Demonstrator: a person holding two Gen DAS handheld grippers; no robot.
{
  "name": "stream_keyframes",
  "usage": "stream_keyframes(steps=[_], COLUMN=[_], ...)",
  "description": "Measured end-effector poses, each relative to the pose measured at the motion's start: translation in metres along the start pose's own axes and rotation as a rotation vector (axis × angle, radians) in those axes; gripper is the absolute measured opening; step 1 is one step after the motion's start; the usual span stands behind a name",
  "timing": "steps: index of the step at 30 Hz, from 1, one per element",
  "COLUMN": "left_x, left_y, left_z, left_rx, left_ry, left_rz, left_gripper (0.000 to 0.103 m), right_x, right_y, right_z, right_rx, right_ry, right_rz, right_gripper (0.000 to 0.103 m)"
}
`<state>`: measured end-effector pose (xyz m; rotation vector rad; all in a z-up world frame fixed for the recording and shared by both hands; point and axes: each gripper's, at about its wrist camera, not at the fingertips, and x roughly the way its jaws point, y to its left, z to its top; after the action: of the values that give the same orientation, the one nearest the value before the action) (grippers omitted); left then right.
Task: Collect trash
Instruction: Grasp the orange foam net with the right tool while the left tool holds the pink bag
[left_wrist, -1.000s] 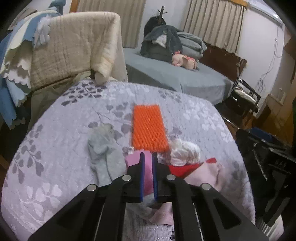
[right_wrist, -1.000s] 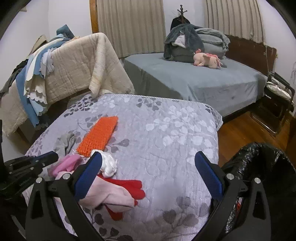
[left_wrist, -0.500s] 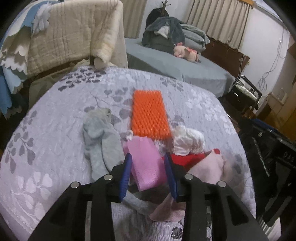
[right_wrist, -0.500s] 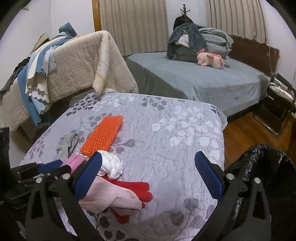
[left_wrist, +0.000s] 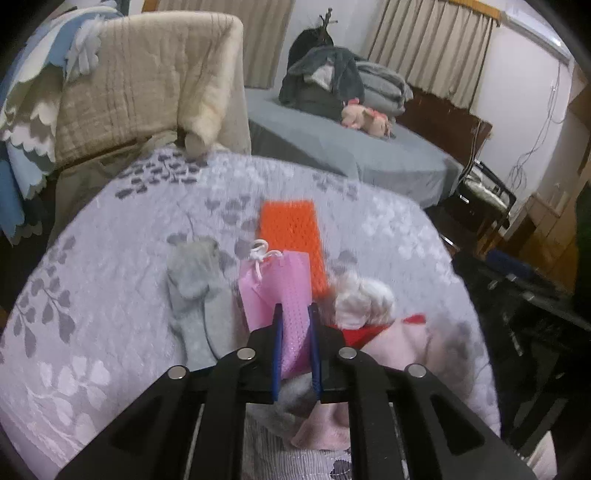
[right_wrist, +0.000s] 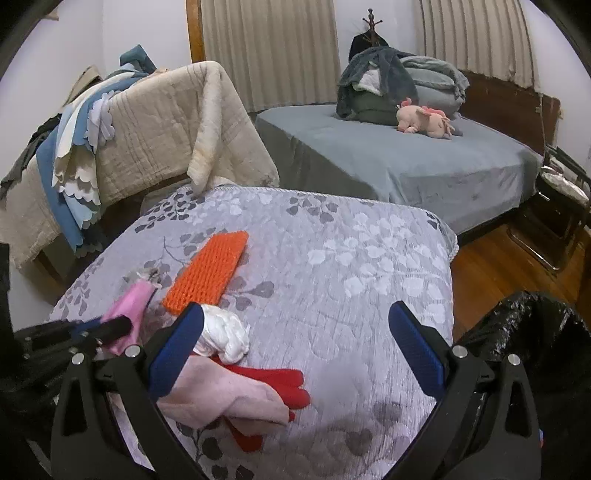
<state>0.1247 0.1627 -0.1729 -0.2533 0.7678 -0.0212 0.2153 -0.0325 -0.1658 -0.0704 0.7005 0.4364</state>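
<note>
My left gripper (left_wrist: 295, 325) is shut on a pink mesh pouch (left_wrist: 284, 284) with a white drawstring and holds it lifted off the quilt; the pouch also shows in the right wrist view (right_wrist: 131, 306). Around it lie an orange mesh pad (left_wrist: 291, 236), a grey sock (left_wrist: 195, 288), a crumpled white wad (left_wrist: 360, 301), a red glove (right_wrist: 280, 380) and a pale pink cloth (right_wrist: 225, 402). My right gripper (right_wrist: 295, 339) is open and empty above the quilt, right of the pile.
The items lie on a grey floral quilt (right_wrist: 351, 258). A black trash bag (right_wrist: 532, 332) stands at the lower right beside it. Draped blankets (right_wrist: 147, 140) are at the back left, a grey bed (right_wrist: 406, 162) behind, wooden floor (right_wrist: 491, 266) to the right.
My left gripper opened around the pink pouch, then closed on it and raised it off the quilt. My right gripper stayed open and shifted only slightly.
</note>
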Motion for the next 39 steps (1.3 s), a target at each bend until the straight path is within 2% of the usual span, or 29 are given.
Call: stream_keyframes(steps=[5, 18, 23, 25, 29, 39], left_x=[-0.012, -0.005, -0.004, -0.003, 0.002, 0.02], left_y=[0.006, 0.038, 0.053, 0.057, 0.066, 0.086], left_z=[0.013, 0.029, 0.035, 0.036, 0.036, 0.031], left_rx=[-0.008, -0.035, -0.052, -0.059, -0.059, -0.075], left_ry=[-0.043, -0.072, -0.086, -0.088, -0.081, -0.055], left_rz=[0.023, 0.103, 0.121, 0.125, 0.136, 0.162], left_gripper=[0.012, 0.012, 0.012, 0.012, 0.012, 0.012], right_x=[0.006, 0.045, 0.065, 0.073, 0.092, 0.125], right_y=[0.011, 0.054, 0.073, 0.076, 0.083, 0.098], right_z=[0.006, 0.027, 0.033, 0.035, 0.037, 0.024], right_rx=[-0.02, -0.078, -0.114, -0.11, -0.087, -0.111], right_ry=[-0.002, 0.036, 0.079, 0.096, 0.123, 0.218], right_rz=[0.024, 0.083, 0.095, 0.096, 0.1, 0.091], right_gripper=[0.097, 0.097, 0.089, 0.08, 0.078, 0.064])
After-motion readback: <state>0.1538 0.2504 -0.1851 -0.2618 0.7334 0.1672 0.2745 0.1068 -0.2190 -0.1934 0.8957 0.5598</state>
